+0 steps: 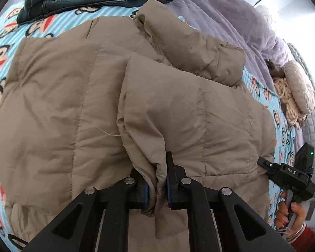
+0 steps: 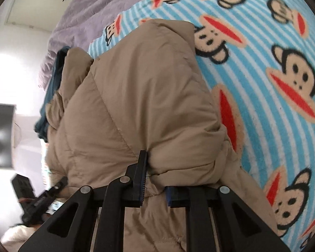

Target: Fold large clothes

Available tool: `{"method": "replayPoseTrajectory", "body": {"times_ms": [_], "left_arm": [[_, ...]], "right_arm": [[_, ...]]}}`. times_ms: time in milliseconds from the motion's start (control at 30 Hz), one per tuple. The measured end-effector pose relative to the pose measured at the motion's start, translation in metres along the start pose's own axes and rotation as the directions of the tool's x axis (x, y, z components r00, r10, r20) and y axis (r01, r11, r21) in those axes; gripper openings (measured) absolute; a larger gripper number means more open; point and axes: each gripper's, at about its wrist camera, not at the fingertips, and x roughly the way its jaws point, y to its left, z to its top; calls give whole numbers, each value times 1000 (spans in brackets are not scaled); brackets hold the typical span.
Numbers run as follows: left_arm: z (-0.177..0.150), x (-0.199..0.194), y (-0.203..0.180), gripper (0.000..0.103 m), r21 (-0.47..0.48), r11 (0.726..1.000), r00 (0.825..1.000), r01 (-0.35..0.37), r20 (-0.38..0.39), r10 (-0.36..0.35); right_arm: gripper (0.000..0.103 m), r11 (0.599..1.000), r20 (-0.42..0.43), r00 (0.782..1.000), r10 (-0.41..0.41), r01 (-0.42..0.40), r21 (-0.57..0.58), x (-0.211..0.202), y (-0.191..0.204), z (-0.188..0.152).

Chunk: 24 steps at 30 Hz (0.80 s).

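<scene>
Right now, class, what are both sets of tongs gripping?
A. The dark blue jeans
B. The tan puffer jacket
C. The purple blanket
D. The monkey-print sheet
B: in each wrist view, the left tongs and the right tongs pinch folds of the tan puffer jacket between their pads.

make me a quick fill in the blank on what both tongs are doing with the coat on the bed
1. Both the left tongs and the right tongs are shut on the tan ____.
2. The coat lies on a striped blanket printed with cartoon ____.
3. Beyond the coat lie folded dark blue ____.
4. The plush cover heaped at the far side of the bed is ____ in colour.

Missing words: coat; monkeys; jeans; purple
</scene>
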Motion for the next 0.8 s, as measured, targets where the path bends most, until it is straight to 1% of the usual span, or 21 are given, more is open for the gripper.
{"method": "replayPoseTrajectory", "body": {"times_ms": [100,200,300,367,400,500,567,633,733,800], "left_arm": [[-1,-14,-6,13,6,999,999,-37,15,37],[-1,-32,-9,14,11,998,997,-63,40,62],[-1,-53,-9,13,21,992,990,-124,75,123],[-1,-67,-5,14,13,986,980,-168,110,166],[0,-74,-2,13,4,985,977,-174,122,172],[1,-92,4,13,-17,987,974,-160,159,161],[4,-93,-3,13,5,988,973,-153,174,149],[9,-86,-13,13,42,986,973,-161,175,151],[13,-64,-28,13,81,984,978,-157,147,144],[13,-43,-32,14,94,978,978,-185,116,174]], "right_arm": [[17,998,9,999,-44,44,-47,-1,10,2],[17,997,10,999,-49,50,-50,-1,10,3],[17,997,12,999,-49,50,-56,0,12,4],[17,997,13,998,-54,55,-58,-2,11,4],[17,997,12,998,-55,56,-59,-3,9,3],[17,995,16,998,-63,64,-71,-3,11,1],[17,994,18,997,-69,70,-81,-3,13,1],[17,994,20,997,-74,76,-84,-3,14,1],[17,992,22,996,-83,85,-89,-3,16,1],[18,992,26,996,-89,91,-91,-4,17,0]]}}
